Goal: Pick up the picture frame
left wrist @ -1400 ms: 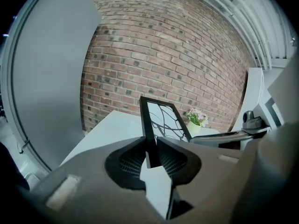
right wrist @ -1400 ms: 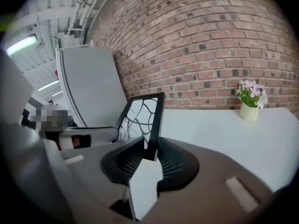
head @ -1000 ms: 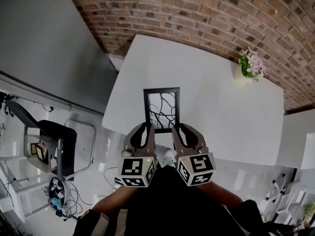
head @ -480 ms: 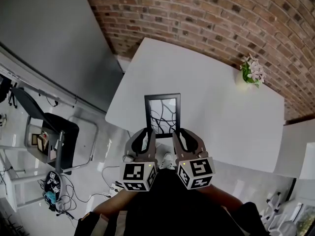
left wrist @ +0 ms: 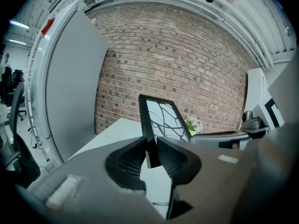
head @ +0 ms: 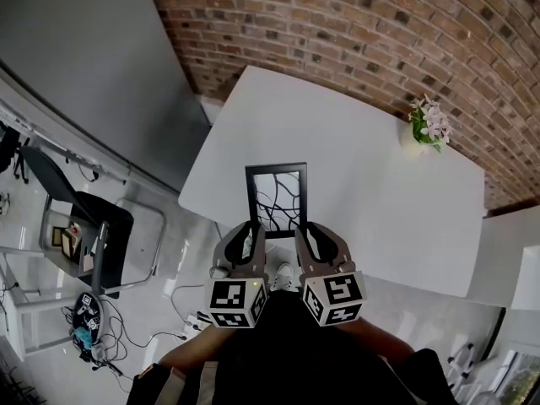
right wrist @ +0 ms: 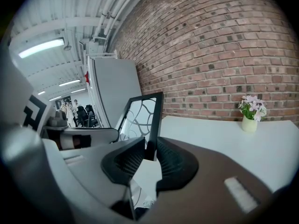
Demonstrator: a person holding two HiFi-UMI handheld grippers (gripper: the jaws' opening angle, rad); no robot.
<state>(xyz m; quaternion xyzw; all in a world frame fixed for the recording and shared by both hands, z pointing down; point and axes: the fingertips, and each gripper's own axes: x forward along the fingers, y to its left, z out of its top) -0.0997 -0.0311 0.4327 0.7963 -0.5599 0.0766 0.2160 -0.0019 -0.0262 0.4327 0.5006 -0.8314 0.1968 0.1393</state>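
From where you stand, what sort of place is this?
Probably an office or lab workspace: a bare brick wall, a plain white table, and beside it an office chair and loose cables.

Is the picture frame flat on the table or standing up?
Standing up, tilted: in both gripper views the picture frame rises steeply above the table.

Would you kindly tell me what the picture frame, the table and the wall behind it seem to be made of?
The picture frame has a slim black border with a matte to satin finish, likely painted wood or plastic. Its pale pane with black branching lines may be glass over a print. The table has a smooth matte white top, perhaps laminate. The wall is rough red-brown brick with pale mortar joints.
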